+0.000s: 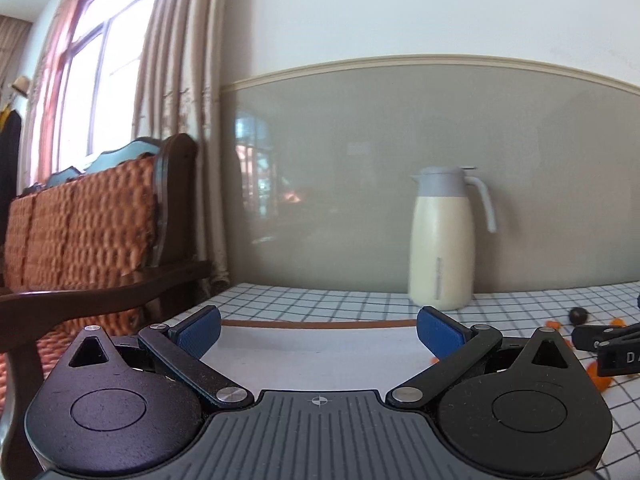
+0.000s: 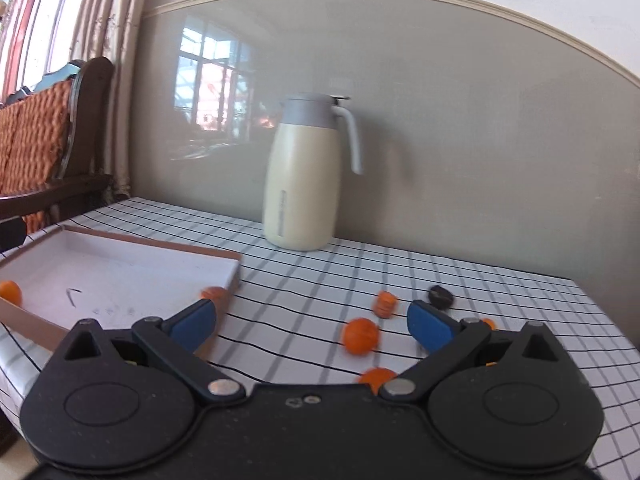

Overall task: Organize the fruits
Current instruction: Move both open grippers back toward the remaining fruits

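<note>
Checked cloth [image 2: 440, 280] covers the table, which stands against a grey-panelled wall. Nearest the right wrist camera, the right gripper [image 2: 312, 322] hangs above the cloth with its blue fingers [image 2: 430, 326] spread wide and nothing between them. One orange fruit [image 2: 376, 376] lies partly hidden behind its body; a second [image 2: 361, 336] sits in the gap between the fingers, on the cloth. Just beyond lie a ridged orange piece [image 2: 385, 303] and a dark round fruit [image 2: 441, 296], close together but apart. To the left, a shallow tray [image 2: 160, 245] with a brown rim holds an orange fruit [image 2: 10, 292] at its left end; another [image 2: 216, 295] is at its near right corner, though whether inside or outside the rim cannot be told.

From the left wrist view, the left gripper [image 1: 319, 326] hovers over the tray's white floor, fingers [image 1: 200, 330] likewise spread and empty. A cream jug [image 2: 302, 176] with a grey lid stands upright near the wall. A wooden chair [image 1: 100, 216] and curtains [image 1: 176, 80] stand further left.
</note>
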Action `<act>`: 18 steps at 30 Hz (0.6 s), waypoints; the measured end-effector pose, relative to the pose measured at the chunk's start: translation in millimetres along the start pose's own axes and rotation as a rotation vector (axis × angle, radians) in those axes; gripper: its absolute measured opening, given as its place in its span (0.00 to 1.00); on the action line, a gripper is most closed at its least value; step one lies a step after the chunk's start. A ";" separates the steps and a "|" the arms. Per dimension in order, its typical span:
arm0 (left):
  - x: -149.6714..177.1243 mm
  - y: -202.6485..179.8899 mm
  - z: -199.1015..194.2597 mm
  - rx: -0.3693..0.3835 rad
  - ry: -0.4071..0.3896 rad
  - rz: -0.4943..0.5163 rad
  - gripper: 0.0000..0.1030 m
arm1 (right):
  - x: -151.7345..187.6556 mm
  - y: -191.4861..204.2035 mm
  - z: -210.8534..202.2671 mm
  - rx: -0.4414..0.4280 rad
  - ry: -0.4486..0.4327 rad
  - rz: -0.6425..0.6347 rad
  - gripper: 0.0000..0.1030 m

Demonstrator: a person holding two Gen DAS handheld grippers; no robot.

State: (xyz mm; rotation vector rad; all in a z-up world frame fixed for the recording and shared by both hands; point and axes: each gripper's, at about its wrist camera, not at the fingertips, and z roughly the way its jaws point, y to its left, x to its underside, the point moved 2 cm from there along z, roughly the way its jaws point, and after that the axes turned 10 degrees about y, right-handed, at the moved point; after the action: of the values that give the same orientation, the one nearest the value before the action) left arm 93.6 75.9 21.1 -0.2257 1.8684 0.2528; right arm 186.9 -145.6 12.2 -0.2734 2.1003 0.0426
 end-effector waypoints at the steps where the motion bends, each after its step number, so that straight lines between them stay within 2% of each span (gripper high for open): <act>1: -0.8 -4.8 -0.6 0.005 -0.005 0.007 1.00 | 2.0 -4.4 0.3 0.007 0.010 -0.002 0.94; 3: -1.1 -15.5 0.0 0.026 0.008 0.032 1.00 | 5.4 -11.9 0.0 0.027 0.024 -0.011 0.94; 5: -1.1 -24.4 1.3 0.077 0.032 0.033 1.00 | 7.8 -21.1 -2.0 0.027 0.030 0.002 0.94; 8: -0.1 -39.8 -1.1 0.078 0.032 0.041 1.00 | 11.8 -35.4 -4.5 0.029 0.030 0.030 0.94; 10: 0.8 -50.0 0.0 0.120 0.042 0.053 1.00 | 14.6 -42.1 -4.6 0.044 0.040 0.036 0.94; 18: 7.8 -88.7 1.0 0.195 0.042 0.075 1.00 | 29.3 -73.6 -8.5 0.060 0.061 0.082 0.85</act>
State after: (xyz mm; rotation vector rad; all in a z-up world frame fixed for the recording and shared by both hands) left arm 117.1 -9.0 7.9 -0.0278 1.9306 0.1158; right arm 180.8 -223.6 -2.5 -0.1536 2.1684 0.0200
